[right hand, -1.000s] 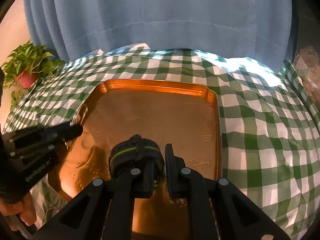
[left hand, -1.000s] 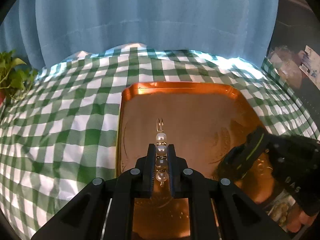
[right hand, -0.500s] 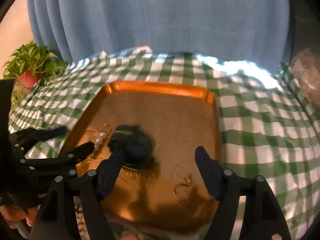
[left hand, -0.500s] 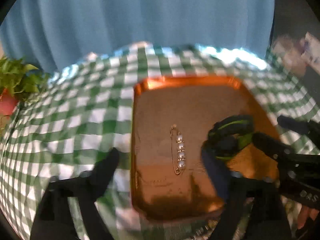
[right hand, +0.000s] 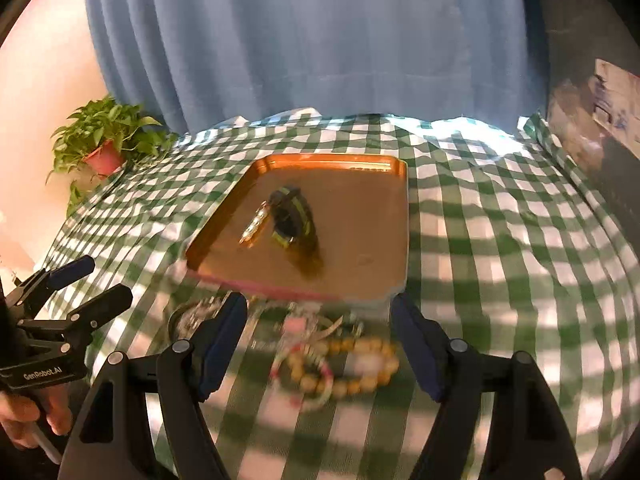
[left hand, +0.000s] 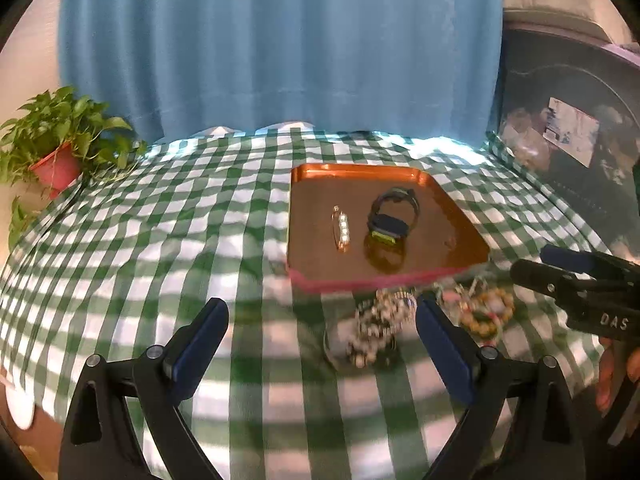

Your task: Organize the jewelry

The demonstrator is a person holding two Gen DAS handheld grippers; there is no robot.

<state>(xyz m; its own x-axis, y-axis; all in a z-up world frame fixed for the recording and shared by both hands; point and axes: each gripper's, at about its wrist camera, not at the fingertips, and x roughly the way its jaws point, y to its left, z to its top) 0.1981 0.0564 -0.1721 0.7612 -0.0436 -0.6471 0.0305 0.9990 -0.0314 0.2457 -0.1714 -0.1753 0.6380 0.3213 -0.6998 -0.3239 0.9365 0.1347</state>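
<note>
A green-and-white checked tablecloth (left hand: 160, 232) covers the whole table, rumpled into soft folds toward the far edge. Behind it hangs a pleated blue curtain (left hand: 280, 48) that fills most of the far side, with a pale wall (right hand: 44, 80) showing to its left. At the far left corner a leafy green potted plant (left hand: 60, 140) stands in a red pot, its stems trailing onto the cloth, while to the far right sits a dark piece of furniture (left hand: 568, 152) with blurred items on it that cannot be made out.

A home room: checked tablecloth (left hand: 160, 240), blue curtain (left hand: 280, 48) and potted plant (left hand: 56, 152)
</note>
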